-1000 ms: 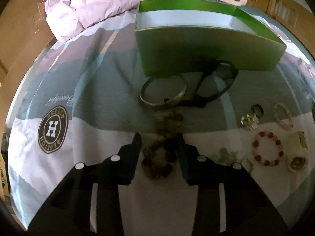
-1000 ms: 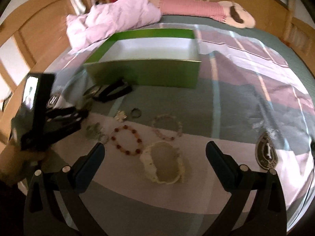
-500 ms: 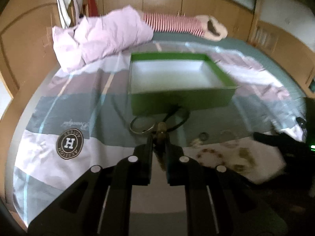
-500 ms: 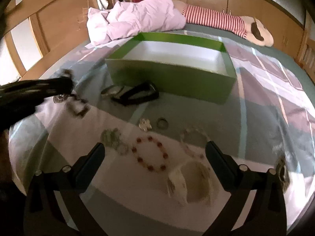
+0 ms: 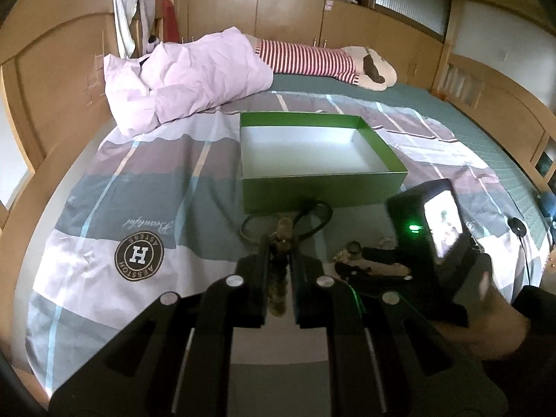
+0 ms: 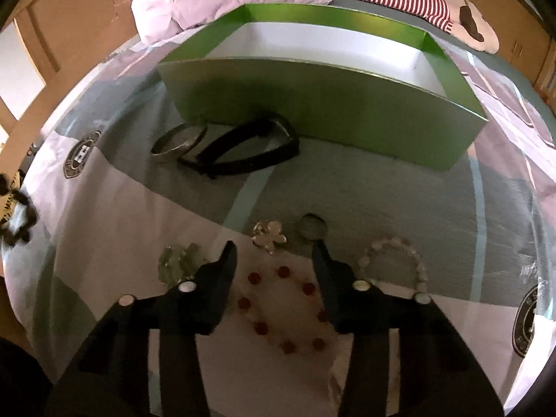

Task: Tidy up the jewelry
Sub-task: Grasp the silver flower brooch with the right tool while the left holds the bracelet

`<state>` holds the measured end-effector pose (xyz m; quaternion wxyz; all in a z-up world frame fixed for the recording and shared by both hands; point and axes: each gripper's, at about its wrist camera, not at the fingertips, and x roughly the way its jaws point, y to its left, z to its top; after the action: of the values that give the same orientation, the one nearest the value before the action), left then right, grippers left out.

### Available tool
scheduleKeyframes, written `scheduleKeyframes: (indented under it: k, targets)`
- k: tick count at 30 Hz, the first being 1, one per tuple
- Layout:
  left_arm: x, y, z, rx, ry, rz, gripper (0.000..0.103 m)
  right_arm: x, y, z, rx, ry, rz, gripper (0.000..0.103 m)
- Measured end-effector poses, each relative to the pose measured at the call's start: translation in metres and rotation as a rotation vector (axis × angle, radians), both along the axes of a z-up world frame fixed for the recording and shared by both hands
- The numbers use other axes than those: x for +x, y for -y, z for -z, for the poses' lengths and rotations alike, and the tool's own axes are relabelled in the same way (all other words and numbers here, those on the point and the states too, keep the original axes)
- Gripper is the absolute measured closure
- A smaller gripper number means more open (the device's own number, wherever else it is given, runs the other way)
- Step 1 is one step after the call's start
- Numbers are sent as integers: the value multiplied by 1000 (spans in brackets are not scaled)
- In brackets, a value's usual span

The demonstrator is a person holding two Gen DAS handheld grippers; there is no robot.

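The left hand-held gripper (image 5: 279,260), low in the frame's centre, pinches a brownish beaded bracelet (image 5: 280,274) above the bed (image 5: 146,180) — below the empty green box (image 5: 323,187). The right hand-held gripper (image 6: 274,253) has just been closing, jaws astride a red-beaded bracelet (image 6: 283,307) — pads not yet touching.

The right tongs (image 6: 274,253), low in the frame, have just been closing around the red bead bracelet (image 6: 283,309) on the bed (image 6: 365,205), pads not touching it. The green box (image 6: 323,107) fills the top; a black band (image 6: 243,153) lies below it.
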<state>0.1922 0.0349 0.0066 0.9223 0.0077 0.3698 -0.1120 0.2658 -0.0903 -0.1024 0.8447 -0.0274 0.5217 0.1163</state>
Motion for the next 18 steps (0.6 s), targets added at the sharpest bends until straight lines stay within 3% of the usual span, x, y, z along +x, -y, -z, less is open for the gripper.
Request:
scheduleKeyframes:
  k: [2,4,9,18]
  targets:
    - [0,-1,1,-1,-3,-4,92,7,-5,5,-4,-11,-3,67]
    - [1,-3,2,0,-10,-8,92,10,-7,7,-14,6,3,78]
    - [3,-6,3,6,-18,-15,92,6,-9,-5,19,37,-13,81]
    - [0,-6,-13,-23,9,-10,92,-63,30,-118,122,309,-2,81]
